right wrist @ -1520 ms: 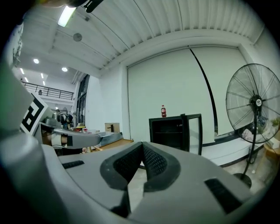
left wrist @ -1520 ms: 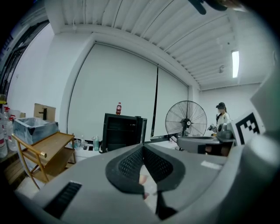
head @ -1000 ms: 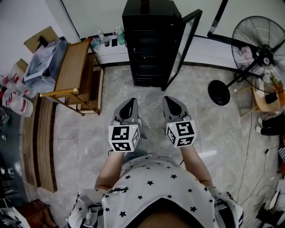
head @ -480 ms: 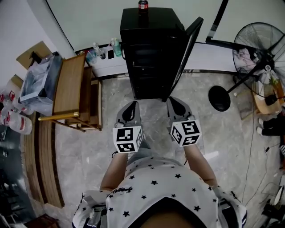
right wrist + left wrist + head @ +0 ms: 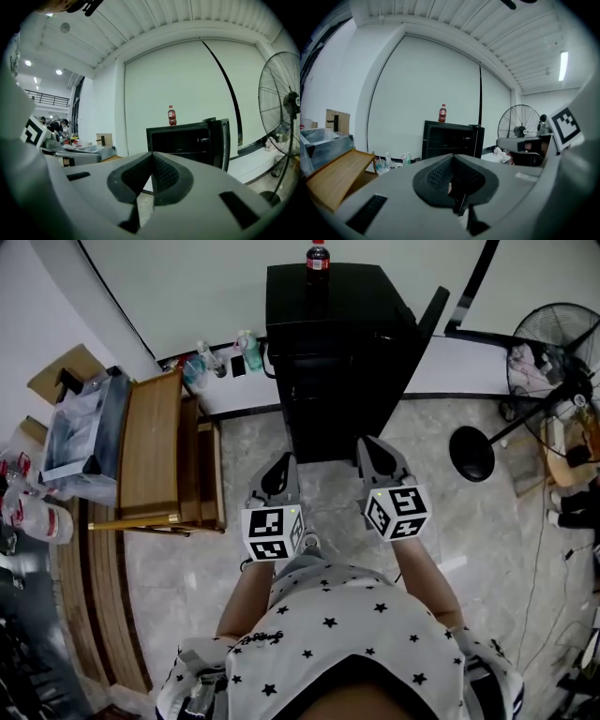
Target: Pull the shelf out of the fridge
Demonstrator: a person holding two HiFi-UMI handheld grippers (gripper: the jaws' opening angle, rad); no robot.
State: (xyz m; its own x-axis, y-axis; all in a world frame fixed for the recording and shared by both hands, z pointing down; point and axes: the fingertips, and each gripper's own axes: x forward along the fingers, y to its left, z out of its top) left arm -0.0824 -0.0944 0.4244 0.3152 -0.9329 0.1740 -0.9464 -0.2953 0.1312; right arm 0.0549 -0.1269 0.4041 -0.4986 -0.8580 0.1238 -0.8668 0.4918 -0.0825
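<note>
- While you face the open black fridge (image 5: 337,352), your left hand-held gripper (image 5: 281,465) and right hand-held gripper (image 5: 373,444) each have their jaws pressed together on nothing.
- It stands straight ahead of both, well apart from them, with its door (image 5: 220,140) swung out to the right.
- In the dark interior, the shelf (image 5: 180,152) shows as a thin level line. Its long axis runs side to side and its front edge faces you.

a white short-sleeved shirt (image 5: 337,634) with small black stars; the grey left gripper (image 5: 283,459) and right gripper (image 5: 368,442) each carry a black-and-white marker cube (image 5: 273,532).
</note>
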